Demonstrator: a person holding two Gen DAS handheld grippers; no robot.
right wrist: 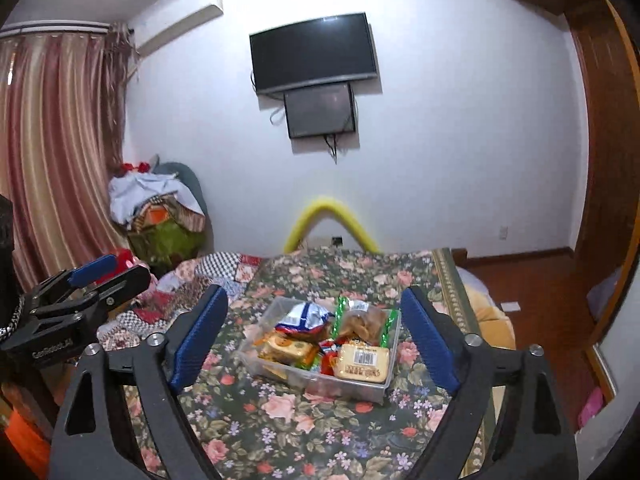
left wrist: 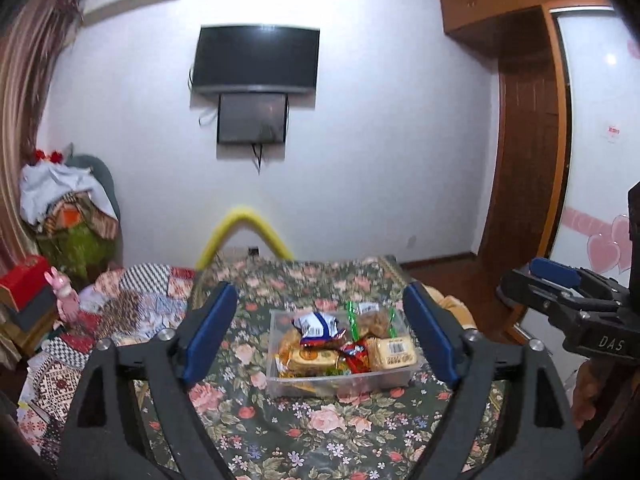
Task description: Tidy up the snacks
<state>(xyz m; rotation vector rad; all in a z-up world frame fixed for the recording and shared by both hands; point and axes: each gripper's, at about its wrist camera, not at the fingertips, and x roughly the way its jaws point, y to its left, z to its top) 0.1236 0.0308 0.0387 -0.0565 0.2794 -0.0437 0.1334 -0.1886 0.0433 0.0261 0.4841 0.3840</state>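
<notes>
A clear plastic box point(left wrist: 400, 380) full of snacks sits on the floral cloth point(left wrist: 320, 432). In it lie a blue-white packet point(left wrist: 318, 326), a green-striped cookie bag point(left wrist: 372, 322) and yellow wrapped cakes point(left wrist: 394, 354). My left gripper point(left wrist: 320, 334) is open and empty, held back from the box, which shows between its jaws. In the right wrist view the box point(right wrist: 344, 390) lies ahead of my right gripper point(right wrist: 316, 334), also open and empty. The right gripper point(left wrist: 560, 280) shows at the right edge of the left wrist view; the left gripper point(right wrist: 104, 272) shows at left in the right wrist view.
A patchwork quilt point(left wrist: 128, 304) lies left of the floral cloth. A pink toy point(left wrist: 66, 296) and red box point(left wrist: 22, 280) stand at far left. A yellow foam arch point(left wrist: 244, 232) rises behind the cloth. Wooden wardrobe point(left wrist: 528, 160) and floor are at right.
</notes>
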